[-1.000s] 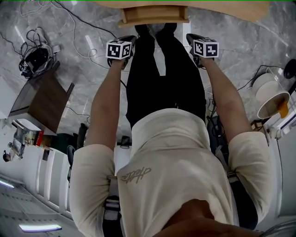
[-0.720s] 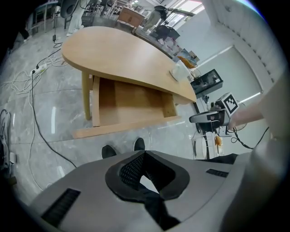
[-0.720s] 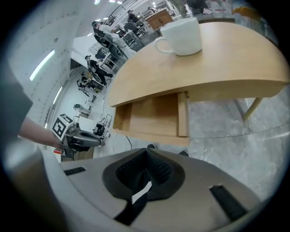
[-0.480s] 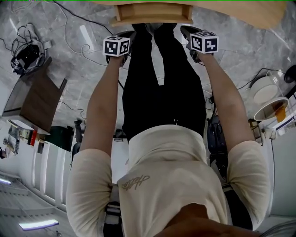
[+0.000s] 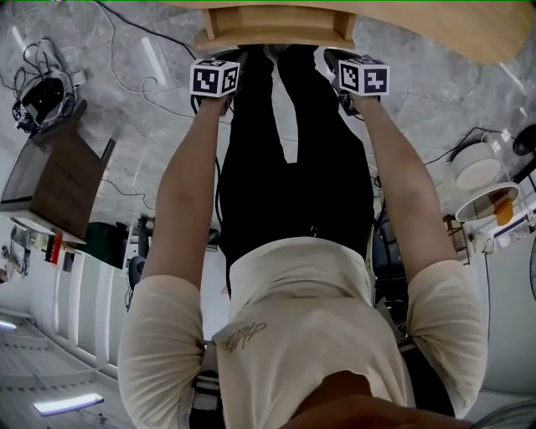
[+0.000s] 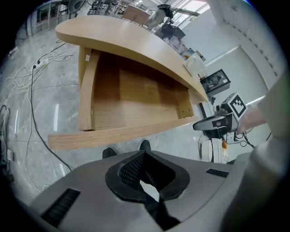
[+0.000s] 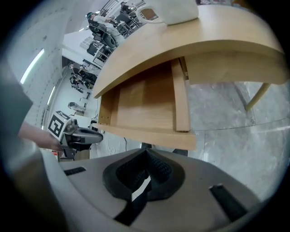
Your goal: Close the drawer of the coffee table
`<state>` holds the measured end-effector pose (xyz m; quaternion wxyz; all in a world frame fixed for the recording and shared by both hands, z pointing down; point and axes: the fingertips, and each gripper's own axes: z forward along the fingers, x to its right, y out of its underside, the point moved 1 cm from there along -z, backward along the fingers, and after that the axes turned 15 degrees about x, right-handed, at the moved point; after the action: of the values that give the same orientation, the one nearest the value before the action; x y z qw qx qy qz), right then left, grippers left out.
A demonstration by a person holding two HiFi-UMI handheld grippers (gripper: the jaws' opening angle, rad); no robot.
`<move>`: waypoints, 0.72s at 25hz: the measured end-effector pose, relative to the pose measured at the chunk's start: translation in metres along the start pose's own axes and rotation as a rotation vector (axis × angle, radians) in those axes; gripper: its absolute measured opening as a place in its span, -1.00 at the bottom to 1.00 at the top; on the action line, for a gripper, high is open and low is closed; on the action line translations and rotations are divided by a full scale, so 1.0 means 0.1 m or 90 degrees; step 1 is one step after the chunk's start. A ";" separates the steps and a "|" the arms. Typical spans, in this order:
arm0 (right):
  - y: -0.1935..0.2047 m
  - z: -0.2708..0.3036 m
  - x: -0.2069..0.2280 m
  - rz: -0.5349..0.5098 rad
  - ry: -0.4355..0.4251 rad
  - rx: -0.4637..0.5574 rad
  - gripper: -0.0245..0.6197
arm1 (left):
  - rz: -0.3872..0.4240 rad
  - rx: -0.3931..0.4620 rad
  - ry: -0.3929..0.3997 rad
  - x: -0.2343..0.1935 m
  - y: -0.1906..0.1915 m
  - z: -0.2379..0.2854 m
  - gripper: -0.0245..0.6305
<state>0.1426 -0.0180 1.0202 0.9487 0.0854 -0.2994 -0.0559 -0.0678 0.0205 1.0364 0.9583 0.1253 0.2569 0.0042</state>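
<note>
The coffee table's light wooden top point(image 5: 419, 17) runs along the head view's upper edge. Its drawer point(image 6: 136, 95) stands pulled out and empty, and its front panel point(image 5: 272, 33) faces me. My left gripper point(image 5: 228, 60) is held just short of the panel's left end. My right gripper point(image 5: 337, 59) hangs just short of the right end. In the left gripper view the left gripper point(image 6: 144, 156) is shut on nothing, below the front panel point(image 6: 122, 133). The right gripper point(image 7: 146, 154) is also shut and empty, below the panel point(image 7: 149, 135). Whether either touches the panel is hidden.
A dark brown side table point(image 5: 50, 180) stands at the left, with a tangle of cables point(image 5: 38, 84) on the marble floor beyond it. White bowls point(image 5: 486, 201) sit at the right. The person's legs and shoes point(image 6: 108, 152) are under the drawer. A table leg point(image 7: 256, 97) slants at the right.
Both grippers have moved forward toward the drawer's front panel, which now looks larger and nearer in the head view. The drawer is still open.
</note>
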 end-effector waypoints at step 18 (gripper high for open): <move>-0.01 0.41 -0.07 0.035 0.112 0.016 -0.94 | -0.058 0.008 -0.028 -0.26 -0.09 0.22 -0.91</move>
<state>0.1130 -0.0231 1.0486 0.9714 0.0934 -0.2174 -0.0183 -0.0797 0.0051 1.0654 0.9621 0.1197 0.2413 -0.0438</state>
